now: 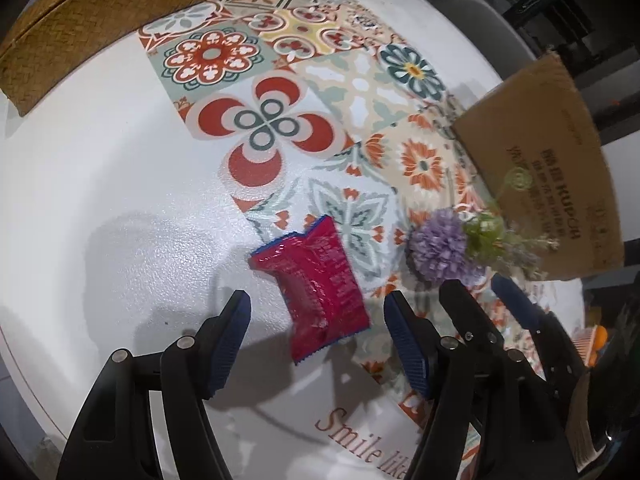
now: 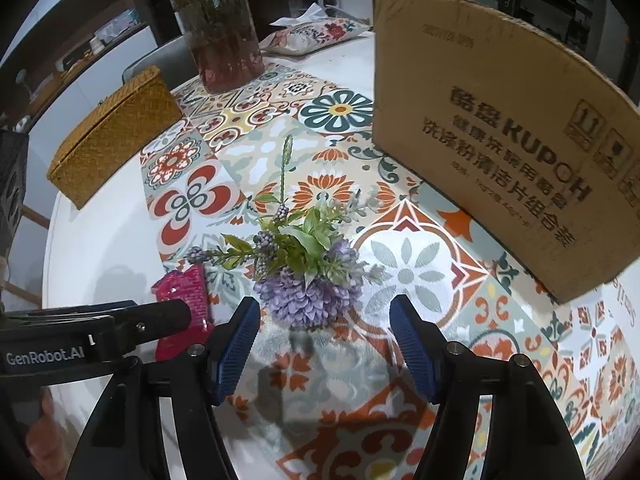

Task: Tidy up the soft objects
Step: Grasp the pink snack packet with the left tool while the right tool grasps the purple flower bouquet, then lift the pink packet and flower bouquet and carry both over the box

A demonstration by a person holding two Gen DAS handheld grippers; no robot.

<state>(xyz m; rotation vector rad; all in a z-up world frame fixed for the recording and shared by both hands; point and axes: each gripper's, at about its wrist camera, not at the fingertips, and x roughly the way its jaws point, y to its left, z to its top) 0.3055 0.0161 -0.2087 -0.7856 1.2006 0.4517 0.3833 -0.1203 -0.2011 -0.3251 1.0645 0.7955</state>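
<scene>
Red crinkly packet (image 1: pixel 318 280) flat on surface (image 1: pixel 100 200), between spread, empty fingers of left gripper (image 1: pixel 316 336). Right gripper (image 2: pixel 324 340) likewise agape; purple flower sprig (image 2: pixel 308 292) at its 12 o'clock. Advice: straddle packet's midline, close gently.

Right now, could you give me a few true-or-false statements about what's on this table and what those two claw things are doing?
1. The left gripper is clamped on the red packet. False: it is open, the packet lying between its fingers.
2. The right gripper is open. True.
3. The purple flower bunch stands inside the cardboard box. False: it lies on the patterned tablecloth.
4. A woven basket sits left of the cloth. True.
</scene>
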